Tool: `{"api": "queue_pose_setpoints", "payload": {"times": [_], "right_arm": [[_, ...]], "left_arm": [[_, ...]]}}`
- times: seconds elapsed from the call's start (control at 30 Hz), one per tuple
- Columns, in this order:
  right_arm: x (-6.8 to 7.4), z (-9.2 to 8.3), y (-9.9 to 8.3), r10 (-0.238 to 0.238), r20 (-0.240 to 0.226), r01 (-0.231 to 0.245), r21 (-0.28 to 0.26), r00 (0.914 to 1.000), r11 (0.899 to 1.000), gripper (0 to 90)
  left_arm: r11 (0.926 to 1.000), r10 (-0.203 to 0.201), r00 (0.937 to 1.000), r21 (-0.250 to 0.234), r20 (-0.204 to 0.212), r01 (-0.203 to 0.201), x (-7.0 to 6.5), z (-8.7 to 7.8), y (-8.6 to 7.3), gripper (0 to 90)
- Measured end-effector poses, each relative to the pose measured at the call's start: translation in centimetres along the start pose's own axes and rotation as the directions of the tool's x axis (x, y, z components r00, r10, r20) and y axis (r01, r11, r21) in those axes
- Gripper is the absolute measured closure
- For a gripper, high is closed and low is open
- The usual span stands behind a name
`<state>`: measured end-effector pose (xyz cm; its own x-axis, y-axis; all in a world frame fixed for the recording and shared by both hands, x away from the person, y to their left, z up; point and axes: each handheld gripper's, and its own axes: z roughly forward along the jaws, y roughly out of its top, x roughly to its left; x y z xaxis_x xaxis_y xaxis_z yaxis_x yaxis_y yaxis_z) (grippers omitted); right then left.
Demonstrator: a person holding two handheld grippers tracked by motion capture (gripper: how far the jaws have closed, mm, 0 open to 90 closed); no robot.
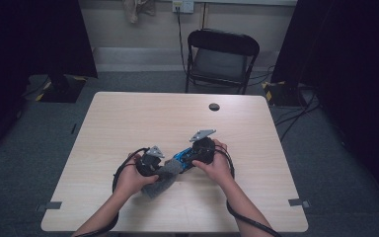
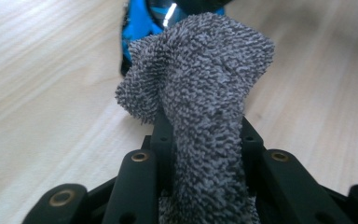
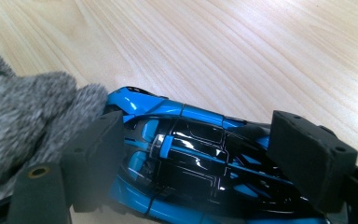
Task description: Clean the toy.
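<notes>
A blue and black toy car [image 3: 191, 158] lies on its side on the wooden table [image 1: 128, 118], and my right gripper [image 3: 196, 154] is shut on it, one pad on each flank. In the high view the car [image 1: 181, 157] sits just left of the right gripper [image 1: 186, 159]. My left gripper [image 2: 203, 140] is shut on a grey fuzzy cloth [image 2: 205, 93], whose bunched end reaches the car's blue nose [image 2: 142, 23]. From above, the cloth [image 1: 159, 181] trails under the left gripper [image 1: 164, 170]. The cloth [image 3: 23, 121] touches the car's end in the right gripper view.
A black folding chair [image 1: 222, 54] stands beyond the table's far edge. A dark round grommet [image 1: 214, 106] sits in the tabletop near the back. Cables loop from both grippers beside the person's hands. Tape marks [image 1: 53, 205] lie near the front corners.
</notes>
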<state>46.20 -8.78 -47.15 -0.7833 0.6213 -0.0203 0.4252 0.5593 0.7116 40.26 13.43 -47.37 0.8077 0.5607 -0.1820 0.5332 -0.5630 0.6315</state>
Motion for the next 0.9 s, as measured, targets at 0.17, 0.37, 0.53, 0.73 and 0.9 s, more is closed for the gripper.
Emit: {"api": "queue_pose_setpoints", "payload": {"times": [0.17, 0.37, 0.53, 0.73, 0.9], "right_arm": [[0.0, 0.0, 0.1, -0.002, 0.0, 0.002, 0.004, 1.0, 1.0, 18.5], [0.0, 0.0, 0.0, -0.003, -0.002, 0.003, 0.002, 1.0, 1.0, 18.5], [0.0, 0.0, 0.0, -0.003, -0.003, 0.003, 0.0, 1.0, 1.0, 18.5], [0.0, 0.0, -0.1, -0.001, -0.002, 0.001, -0.006, 1.0, 1.0, 18.5], [0.0, 0.0, -0.1, -0.002, -0.003, 0.002, -0.003, 1.0, 1.0, 18.5]], "left_arm": [[1.0, 0.006, 0.9985, -0.002, 0.054, -0.006, -1.0, 0.2, 0.4, 68.5], [0.999, 0.044, 0.992, -0.017, 0.118, -0.042, -2.6, 0.7, 1.5, 68.5], [0.9984, 0.056, 0.9924, 0.001, 0.11, -0.056, -3.2, 1.4, 1.9, 68.3], [0.9996, 0.028, 0.9973, 0.003, 0.068, -0.028, -1.7, 1.5, 1.5, 68.2], [0.9998, 0.019, 0.999, 0.004, 0.041, -0.019, -1.0, 0.9, 1.2, 68.2]]}}
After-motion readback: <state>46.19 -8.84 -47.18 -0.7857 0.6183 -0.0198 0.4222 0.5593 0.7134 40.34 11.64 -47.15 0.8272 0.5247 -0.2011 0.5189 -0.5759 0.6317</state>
